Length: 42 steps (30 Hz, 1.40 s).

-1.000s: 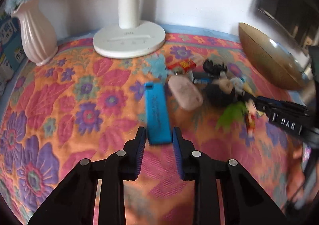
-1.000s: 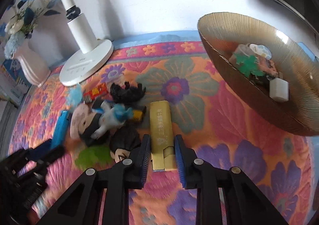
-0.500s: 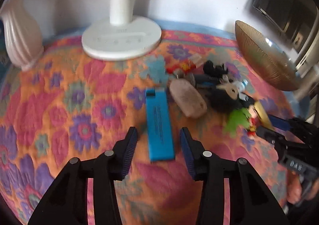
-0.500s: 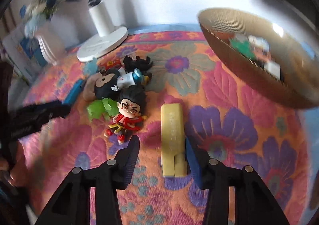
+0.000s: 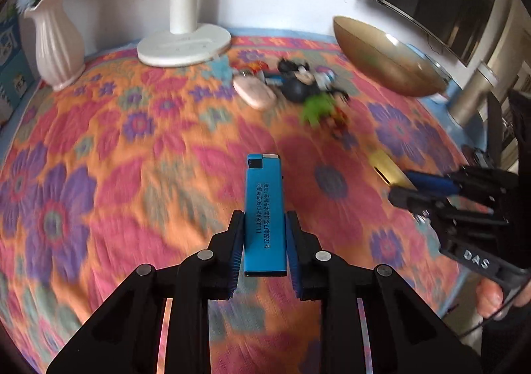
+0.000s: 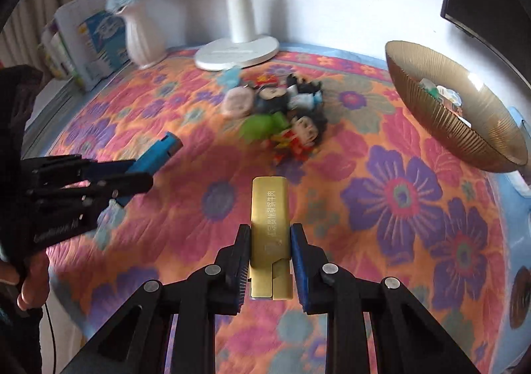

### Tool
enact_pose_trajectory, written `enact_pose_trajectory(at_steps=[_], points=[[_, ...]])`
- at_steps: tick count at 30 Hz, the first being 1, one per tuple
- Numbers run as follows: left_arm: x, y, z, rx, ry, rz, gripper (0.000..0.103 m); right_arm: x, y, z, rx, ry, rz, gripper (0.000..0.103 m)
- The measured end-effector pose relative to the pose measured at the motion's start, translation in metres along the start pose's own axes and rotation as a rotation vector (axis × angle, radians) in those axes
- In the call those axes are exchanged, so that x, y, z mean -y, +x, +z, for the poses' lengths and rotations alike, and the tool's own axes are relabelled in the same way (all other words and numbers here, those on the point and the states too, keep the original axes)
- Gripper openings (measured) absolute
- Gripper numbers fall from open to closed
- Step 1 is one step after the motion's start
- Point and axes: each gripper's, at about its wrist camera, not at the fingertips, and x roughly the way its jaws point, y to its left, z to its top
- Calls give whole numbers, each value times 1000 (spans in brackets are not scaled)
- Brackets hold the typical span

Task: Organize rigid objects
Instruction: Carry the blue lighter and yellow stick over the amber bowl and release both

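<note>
Blue lighter [image 5: 265, 218] in left jaws, gold lighter [image 6: 269, 234] in right, above open cloth.

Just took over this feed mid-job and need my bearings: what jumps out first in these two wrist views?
Each gripper is shut on a slim lighter: the left gripper clamps a blue lighter, the right gripper a gold lighter, both over the floral cloth. Behind them a heap of small toy figures lies mid-table. A ribbed gold bowl, already holding small items, sits at the far right.
</note>
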Motion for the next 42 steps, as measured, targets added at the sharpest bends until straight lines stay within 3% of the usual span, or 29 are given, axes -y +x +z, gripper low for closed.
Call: enact_pose_trajectory(at_steps=[3,4,5,6,7,10,14,17,18,21,25,32,35,42], points=[[6,4,-15,-12,17,18,21,-4,13,-12,-62,15,11,23],[5,4,-15,3,27,28,21,-3,14,-15,-40,16,15,24],[7,4,-14,13,33,32,24,-1,15,-16,-31,15,38,28],[7,5,-13,16,26,36,34,2,16,-17,-31,29,69,34],[7,5,-13,20,18,40,36,5,15,-16,-30,51,84,35],[9,7,-13,47,11,65,36,3,14,-19,-32,57,76,35],[18,9,-15,59,51,109,35,-8,13,-21,-9,27,2,35],[17,7,-16,71,40,100,22,-15,12,-20,0,-1,-35,29],[16,6,-16,77,30,91,21,-16,10,-19,0,-4,-36,23],[15,0,-15,90,0,38,21,-18,4,-19,-2,0,-4,23],[30,-14,-7,144,48,49,21,-16,-13,-12,41,11,2,23],[56,-43,26,249,110,21,21,14,-60,4,156,81,-48,23],[67,-49,50,280,131,3,21,42,-87,16,219,135,-114,23],[111,-57,145,351,154,-64,21,136,-144,65,292,367,-250,23]])
